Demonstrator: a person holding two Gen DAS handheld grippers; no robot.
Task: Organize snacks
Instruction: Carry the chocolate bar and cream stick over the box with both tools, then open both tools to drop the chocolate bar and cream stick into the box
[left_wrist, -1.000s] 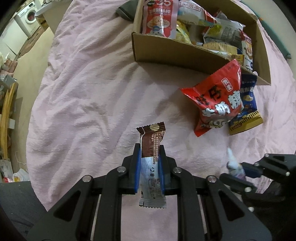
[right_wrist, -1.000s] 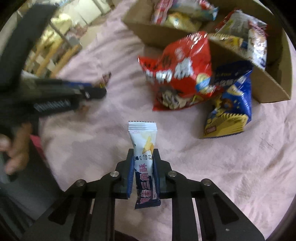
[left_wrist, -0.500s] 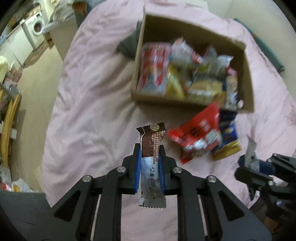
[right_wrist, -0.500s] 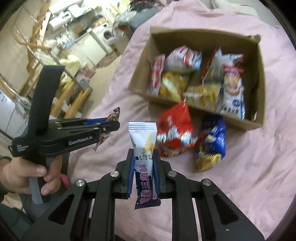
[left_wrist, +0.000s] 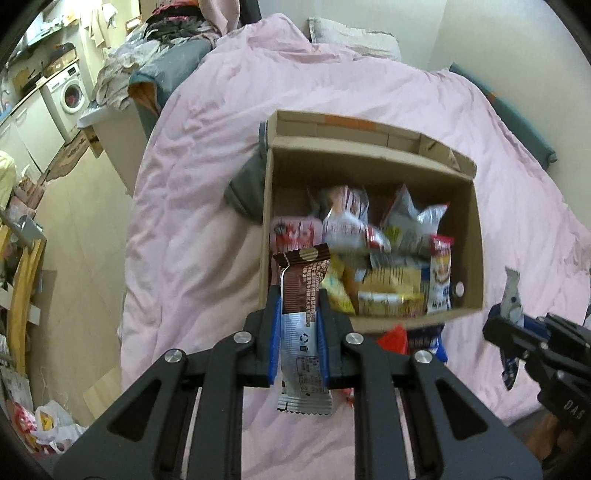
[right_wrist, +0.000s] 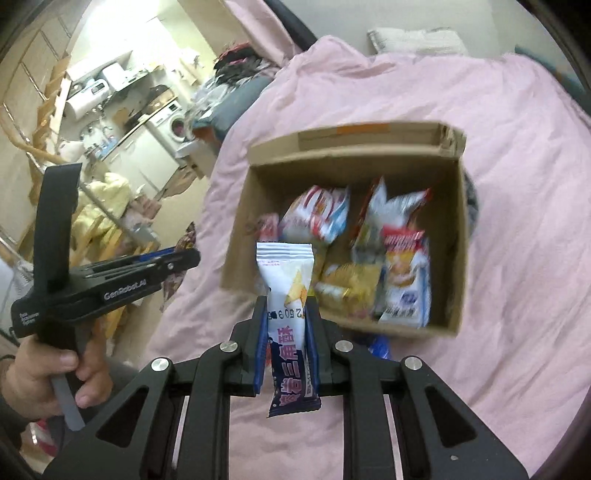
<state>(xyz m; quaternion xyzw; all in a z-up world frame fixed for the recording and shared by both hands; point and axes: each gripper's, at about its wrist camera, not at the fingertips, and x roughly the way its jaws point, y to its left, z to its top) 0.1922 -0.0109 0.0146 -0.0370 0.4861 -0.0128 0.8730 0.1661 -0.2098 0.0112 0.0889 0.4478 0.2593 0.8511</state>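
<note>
My left gripper (left_wrist: 298, 310) is shut on a brown and silver snack bar (left_wrist: 301, 306), held upright high above the bed. My right gripper (right_wrist: 286, 314) is shut on a white and blue snack packet (right_wrist: 286, 295), also upright. An open cardboard box (left_wrist: 476, 236) holding several snack bags sits on the pink bed ahead and below both grippers; it also shows in the right wrist view (right_wrist: 236, 236). A red bag (left_wrist: 395, 338) and a blue bag (left_wrist: 430, 338) lie just in front of the box, mostly hidden by its near wall.
The pink bedspread (left_wrist: 207, 206) surrounds the box. A grey item (left_wrist: 245, 192) lies against the box's left side. The floor (left_wrist: 85, 243) and a washing machine (left_wrist: 70, 96) are to the left. The right gripper shows at the right edge (left_wrist: 517, 321).
Both grippers have risen and pulled back with their snacks. The box now sits lower and farther in view, and the red and blue bags have slipped behind its near wall.
</note>
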